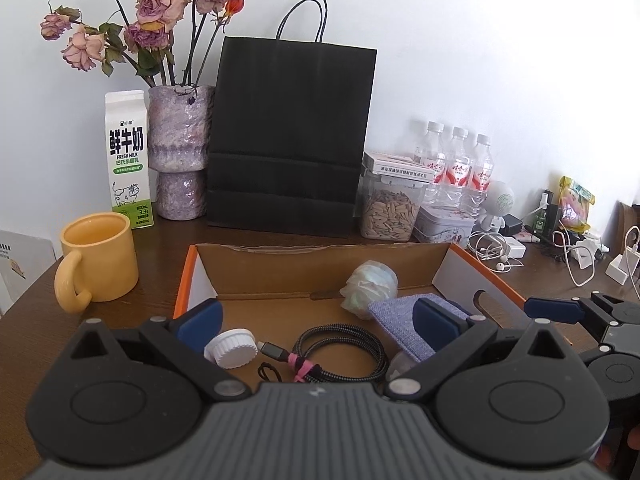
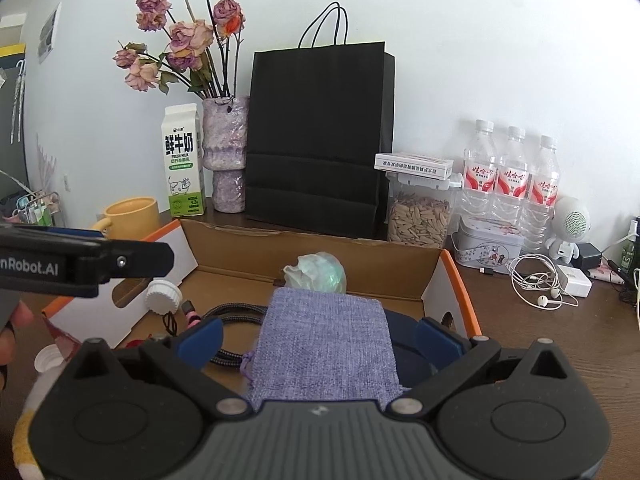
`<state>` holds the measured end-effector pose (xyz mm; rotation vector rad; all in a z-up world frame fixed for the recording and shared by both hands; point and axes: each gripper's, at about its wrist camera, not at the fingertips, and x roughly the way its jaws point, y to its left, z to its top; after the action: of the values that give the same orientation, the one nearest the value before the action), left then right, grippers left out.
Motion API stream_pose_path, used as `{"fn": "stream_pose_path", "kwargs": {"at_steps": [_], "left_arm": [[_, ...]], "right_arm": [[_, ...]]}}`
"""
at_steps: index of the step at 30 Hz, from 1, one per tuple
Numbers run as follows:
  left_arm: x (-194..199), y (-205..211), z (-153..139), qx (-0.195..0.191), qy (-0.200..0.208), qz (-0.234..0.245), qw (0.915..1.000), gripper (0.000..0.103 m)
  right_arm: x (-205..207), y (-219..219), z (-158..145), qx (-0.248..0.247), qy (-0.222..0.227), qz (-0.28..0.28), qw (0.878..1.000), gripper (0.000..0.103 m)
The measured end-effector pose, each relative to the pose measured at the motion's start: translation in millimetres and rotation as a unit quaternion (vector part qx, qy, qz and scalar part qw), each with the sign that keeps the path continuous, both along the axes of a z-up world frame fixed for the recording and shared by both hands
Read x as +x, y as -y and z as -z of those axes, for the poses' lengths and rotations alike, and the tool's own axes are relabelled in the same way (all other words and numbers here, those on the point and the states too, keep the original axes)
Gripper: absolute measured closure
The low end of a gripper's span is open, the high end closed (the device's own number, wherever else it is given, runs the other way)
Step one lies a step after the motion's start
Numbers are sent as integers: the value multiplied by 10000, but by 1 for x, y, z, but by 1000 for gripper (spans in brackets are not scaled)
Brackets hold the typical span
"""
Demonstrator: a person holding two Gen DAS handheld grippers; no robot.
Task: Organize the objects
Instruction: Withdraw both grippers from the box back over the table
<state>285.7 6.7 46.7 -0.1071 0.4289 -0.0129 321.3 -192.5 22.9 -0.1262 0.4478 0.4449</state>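
Note:
An open cardboard box (image 1: 280,264) with orange edges sits in front of me on the dark wooden table. In it lie a white screw cap (image 1: 231,347), a coiled braided cable (image 1: 340,352) with a pink tie, a crumpled pale wrapper ball (image 1: 370,284) and a lilac fabric pouch (image 1: 400,320). My left gripper (image 1: 320,320) is open over the box, empty. My right gripper (image 2: 320,336) is open with the pouch (image 2: 324,340) lying between its fingers, pads apart from it. The box (image 2: 312,248), the cap (image 2: 163,296) and the ball (image 2: 318,274) show in the right wrist view too.
A yellow mug (image 1: 98,264), milk carton (image 1: 128,160), vase of dried roses (image 1: 180,152) and black paper bag (image 1: 292,136) stand behind the box. To the right are a seed jar (image 1: 390,208), three water bottles (image 1: 456,164), a tin (image 1: 444,222), earphones and chargers (image 1: 500,252).

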Motion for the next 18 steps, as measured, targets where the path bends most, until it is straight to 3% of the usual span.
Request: {"fn": "stream_pose_path", "kwargs": {"at_steps": [18], "left_arm": [[-63, -13, -2, 29, -111, -157, 9998, 0]], "right_arm": [[-78, 33, 4, -187, -202, 140, 9995, 0]]}}
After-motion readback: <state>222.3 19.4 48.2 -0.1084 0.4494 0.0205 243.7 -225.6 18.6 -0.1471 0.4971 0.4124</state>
